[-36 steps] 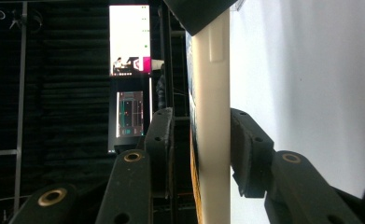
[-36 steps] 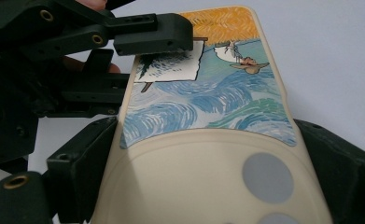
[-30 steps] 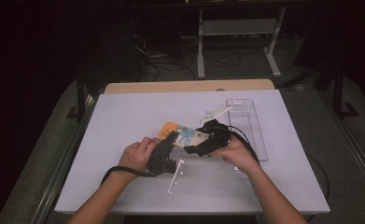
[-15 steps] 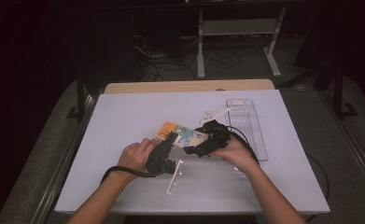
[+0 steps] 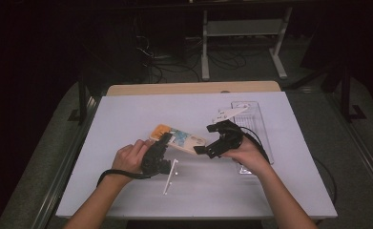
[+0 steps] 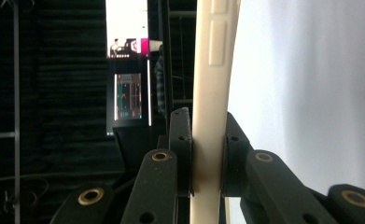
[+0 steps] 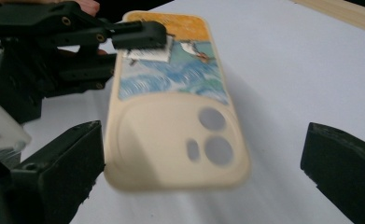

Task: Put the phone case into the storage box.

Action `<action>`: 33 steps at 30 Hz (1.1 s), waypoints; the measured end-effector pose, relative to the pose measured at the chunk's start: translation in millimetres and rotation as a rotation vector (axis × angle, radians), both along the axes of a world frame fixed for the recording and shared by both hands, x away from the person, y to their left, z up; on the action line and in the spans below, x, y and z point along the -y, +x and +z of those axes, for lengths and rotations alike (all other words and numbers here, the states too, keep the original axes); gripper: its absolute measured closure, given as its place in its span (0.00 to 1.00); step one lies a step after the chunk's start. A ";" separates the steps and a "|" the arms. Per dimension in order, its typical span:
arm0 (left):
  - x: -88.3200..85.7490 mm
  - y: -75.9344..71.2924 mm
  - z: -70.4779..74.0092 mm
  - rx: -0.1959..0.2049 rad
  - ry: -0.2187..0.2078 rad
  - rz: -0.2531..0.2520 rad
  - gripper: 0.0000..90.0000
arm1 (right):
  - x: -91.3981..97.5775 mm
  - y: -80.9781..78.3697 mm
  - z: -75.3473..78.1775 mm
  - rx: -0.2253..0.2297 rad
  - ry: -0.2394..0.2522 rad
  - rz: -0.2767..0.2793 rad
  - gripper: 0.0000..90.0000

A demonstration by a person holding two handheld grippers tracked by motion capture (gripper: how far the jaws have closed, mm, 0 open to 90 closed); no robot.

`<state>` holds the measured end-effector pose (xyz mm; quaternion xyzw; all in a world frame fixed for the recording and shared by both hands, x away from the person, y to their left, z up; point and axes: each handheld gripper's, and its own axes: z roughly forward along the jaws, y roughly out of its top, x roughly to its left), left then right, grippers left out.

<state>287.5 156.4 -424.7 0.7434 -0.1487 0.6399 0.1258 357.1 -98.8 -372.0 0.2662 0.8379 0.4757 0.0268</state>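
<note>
On the white table, a phone case is clamped edgewise by the left gripper, presented to the right gripper, whose jaws are spread wide around its camera end.

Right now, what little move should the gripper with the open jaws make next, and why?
Probably the right gripper should ease its open jaws shut on the camera end of the cream phone case with the wave picture. That end lies between its jaws, untouched, while the left gripper already pinches the other end. A second grip would likely steady the case.
</note>
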 end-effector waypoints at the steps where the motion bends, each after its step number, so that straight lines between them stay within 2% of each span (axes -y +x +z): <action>1: -2.3 0.1 0.8 0.001 -0.005 0.006 0.88 | 2.0 -0.1 0.3 0.000 -0.002 -0.008 0.00; 6: -11.2 0.5 6.0 0.001 -0.022 0.034 0.88 | 12.4 -1.4 0.5 0.009 0.004 -0.029 0.00; 16: -25.1 1.9 7.6 -0.004 -0.045 0.063 0.88 | 34.8 -10.3 -5.4 0.012 -0.002 -0.069 0.00; 22: -31.7 2.2 9.9 -0.005 -0.059 0.086 0.88 | 46.9 -14.2 -10.6 0.017 0.016 -0.078 0.00; 25: -33.7 1.1 11.3 -0.012 -0.070 0.094 0.88 | 47.6 -14.2 -13.9 0.022 0.013 -0.080 0.00; 28: -34.4 0.4 11.2 -0.022 -0.081 0.092 0.88 | 45.5 -12.9 -15.9 0.005 0.014 -0.066 0.00; 33: -33.4 0.4 11.1 -0.055 -0.110 0.091 0.88 | 42.8 -13.2 -16.9 -0.002 0.004 -0.055 0.00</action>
